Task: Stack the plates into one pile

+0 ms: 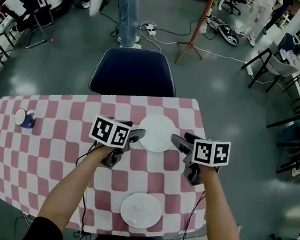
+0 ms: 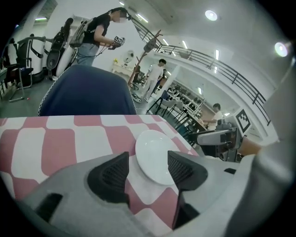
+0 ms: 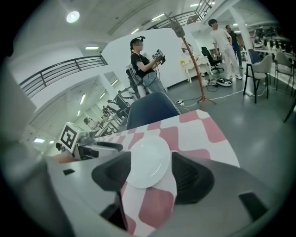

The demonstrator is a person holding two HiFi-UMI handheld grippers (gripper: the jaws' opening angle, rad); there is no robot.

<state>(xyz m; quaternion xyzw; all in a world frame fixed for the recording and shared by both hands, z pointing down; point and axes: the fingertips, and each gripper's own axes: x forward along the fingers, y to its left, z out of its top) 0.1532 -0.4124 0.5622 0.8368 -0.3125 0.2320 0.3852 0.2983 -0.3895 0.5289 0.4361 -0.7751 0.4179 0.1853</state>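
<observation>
Two white plates lie on the pink-and-white checked table (image 1: 53,148). The far plate (image 1: 156,133) sits near the back edge, and the near plate (image 1: 141,210) lies by the front edge. My left gripper (image 1: 136,136) hovers at the far plate's left rim and my right gripper (image 1: 179,142) at its right rim. Both are open and hold nothing. In the left gripper view the far plate (image 2: 155,155) lies on the cloth just beyond the open left gripper (image 2: 148,171). In the right gripper view the same plate (image 3: 148,162) shows between and beyond the spread jaws of the right gripper (image 3: 148,178).
A blue and white mug (image 1: 24,118) lies on the table's left side. A dark blue chair (image 1: 134,72) stands against the far edge. People (image 1: 126,9) stand on the floor behind, among stands, cables and chairs (image 1: 272,64).
</observation>
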